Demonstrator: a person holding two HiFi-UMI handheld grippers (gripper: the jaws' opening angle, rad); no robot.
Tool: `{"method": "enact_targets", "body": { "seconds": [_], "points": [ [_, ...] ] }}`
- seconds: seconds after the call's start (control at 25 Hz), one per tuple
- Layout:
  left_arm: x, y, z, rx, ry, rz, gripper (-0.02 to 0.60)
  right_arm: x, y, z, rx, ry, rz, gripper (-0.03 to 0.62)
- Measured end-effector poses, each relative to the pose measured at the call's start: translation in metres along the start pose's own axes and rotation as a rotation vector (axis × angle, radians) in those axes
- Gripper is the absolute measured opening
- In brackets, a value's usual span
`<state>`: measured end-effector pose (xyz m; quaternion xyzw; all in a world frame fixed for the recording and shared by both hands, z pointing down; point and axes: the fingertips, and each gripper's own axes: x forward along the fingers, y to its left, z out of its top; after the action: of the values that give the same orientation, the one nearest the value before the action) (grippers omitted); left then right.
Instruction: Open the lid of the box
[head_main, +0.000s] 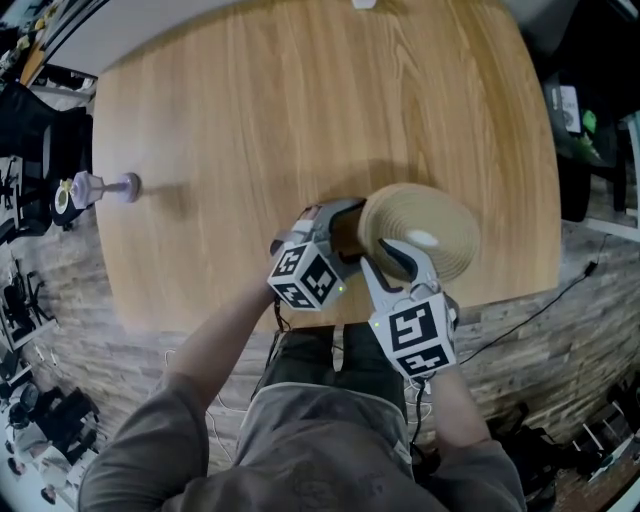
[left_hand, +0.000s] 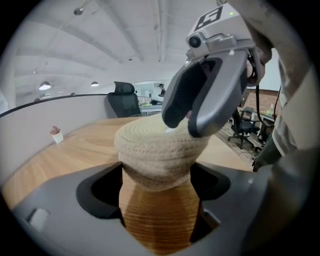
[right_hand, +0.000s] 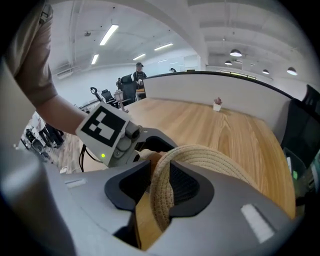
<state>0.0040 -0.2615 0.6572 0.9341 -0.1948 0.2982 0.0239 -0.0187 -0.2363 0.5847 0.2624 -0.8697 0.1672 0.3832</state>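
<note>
Right tongs (head_main: 392, 252) are closed on the rim of the pale rope lid (head_main: 445, 225), one jaw on each side of the coiled edge. They angle down and away from the person's right forearm (head_main: 455, 405), which comes in from the near edge. Just to their left, the left tongs (head_main: 343, 232) stand wide, their jaws pressed against both sides of the brown woven box (left_hand: 160, 220), with the left forearm (head_main: 215, 345) slanting in from the near left. The box stands at the near edge of the desk (head_main: 300, 100), between the two tongs. The lid sits tilted over the box and covers its mouth, so I cannot tell what is inside. Well apart, at the desk's far left, is a small potted plant (head_main: 100, 188).
</note>
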Motion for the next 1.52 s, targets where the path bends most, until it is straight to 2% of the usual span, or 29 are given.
{"method": "enact_targets", "body": {
  "seconds": [0.16, 0.36, 0.48, 0.68, 0.84, 1.0, 1.16, 1.28, 1.4, 1.52],
  "points": [
    [0.000, 0.000, -0.001, -0.006, -0.009, 0.003, 0.422, 0.013, 0.002, -0.009, -0.102, 0.052, -0.054, 0.103],
    [0.001, -0.001, -0.002, -0.005, -0.005, 0.008, 0.419, 0.017, 0.001, -0.011, -0.131, 0.052, -0.093, 0.106],
    [0.001, 0.001, -0.002, -0.007, 0.000, 0.013, 0.417, 0.017, -0.001, -0.010, -0.116, 0.039, -0.096, 0.106],
    [-0.001, 0.000, -0.005, -0.037, 0.013, 0.015, 0.412, 0.007, -0.001, -0.003, -0.057, -0.025, -0.054, 0.091],
    [-0.001, 0.000, -0.006, -0.055, 0.025, 0.019, 0.402, -0.014, -0.007, 0.012, 0.003, -0.122, -0.043, 0.087],
    [-0.002, 0.000, -0.006, -0.061, 0.046, 0.030, 0.399, -0.048, -0.020, 0.033, 0.110, -0.271, -0.043, 0.086],
    [-0.004, -0.002, -0.008, -0.106, 0.068, 0.037, 0.393, -0.092, -0.047, 0.045, 0.231, -0.421, -0.053, 0.083],
    [-0.005, -0.003, -0.010, -0.159, 0.081, 0.045, 0.378, -0.123, -0.069, 0.043, 0.329, -0.508, -0.097, 0.079],
    [-0.010, -0.007, -0.011, -0.252, 0.082, 0.053, 0.358, -0.151, -0.087, 0.032, 0.382, -0.572, -0.173, 0.074],
    [-0.018, -0.008, -0.006, -0.278, 0.069, 0.078, 0.337, -0.177, -0.103, 0.021, 0.440, -0.634, -0.247, 0.072]
  ]
}}
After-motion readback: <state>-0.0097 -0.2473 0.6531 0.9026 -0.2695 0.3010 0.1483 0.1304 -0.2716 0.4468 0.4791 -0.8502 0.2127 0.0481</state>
